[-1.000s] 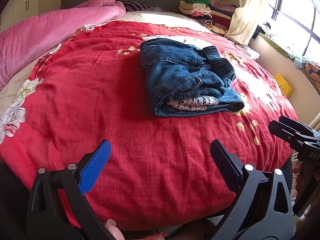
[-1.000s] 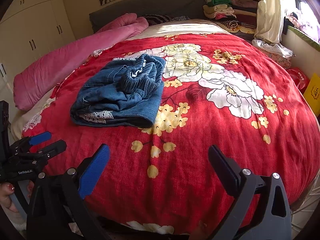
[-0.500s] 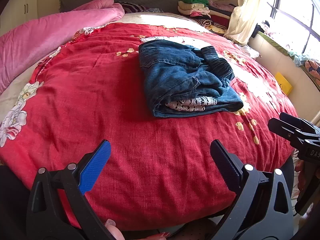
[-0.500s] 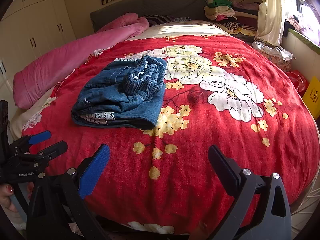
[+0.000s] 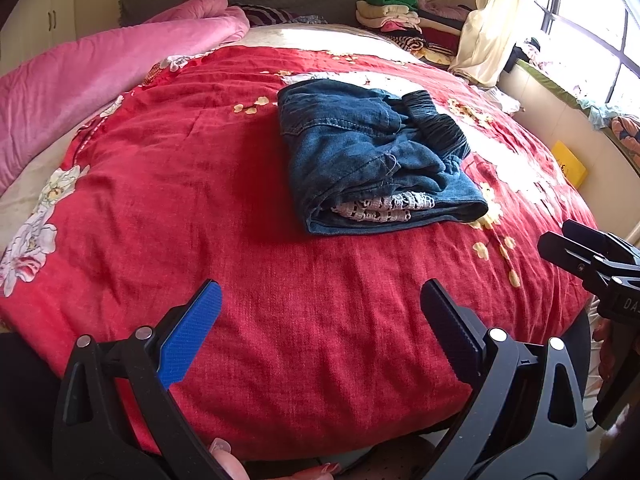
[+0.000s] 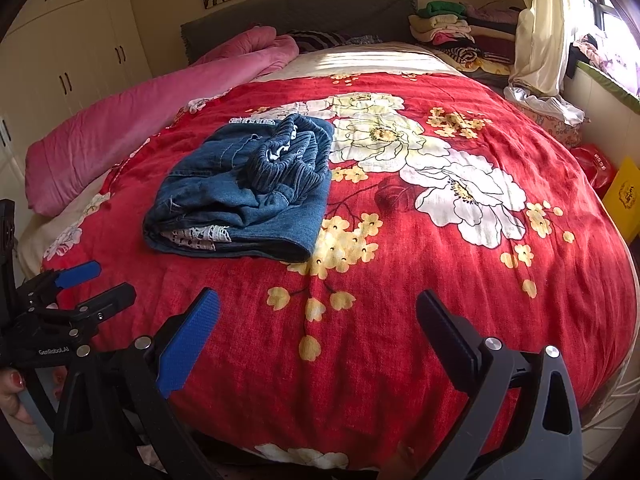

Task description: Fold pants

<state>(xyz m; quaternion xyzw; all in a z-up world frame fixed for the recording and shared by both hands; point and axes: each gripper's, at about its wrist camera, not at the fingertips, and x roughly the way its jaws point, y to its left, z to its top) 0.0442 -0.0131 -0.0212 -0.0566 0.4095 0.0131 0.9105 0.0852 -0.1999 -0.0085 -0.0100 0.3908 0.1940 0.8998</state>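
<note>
- The pants (image 5: 376,156) lie as a folded bundle on the red bed (image 5: 168,200), ahead of the left tool (image 5: 320,308) and ahead-left of the right tool (image 6: 316,312).
- Over the last second the bundle has kept its shape and only the views have drifted slightly.
- Both tools gape wide and hold nothing, well short of the pants.
- Folding looks finished.

Black two-finger left gripper (image 5: 320,320), one finger faced with a ribbed blue pad (image 5: 191,340), the other with a black one; silver screws just behind the pads; same colours on the right gripper (image 6: 316,328); white "GenRobot.AI" lettering behind the fingers; red-painted nails.
</note>
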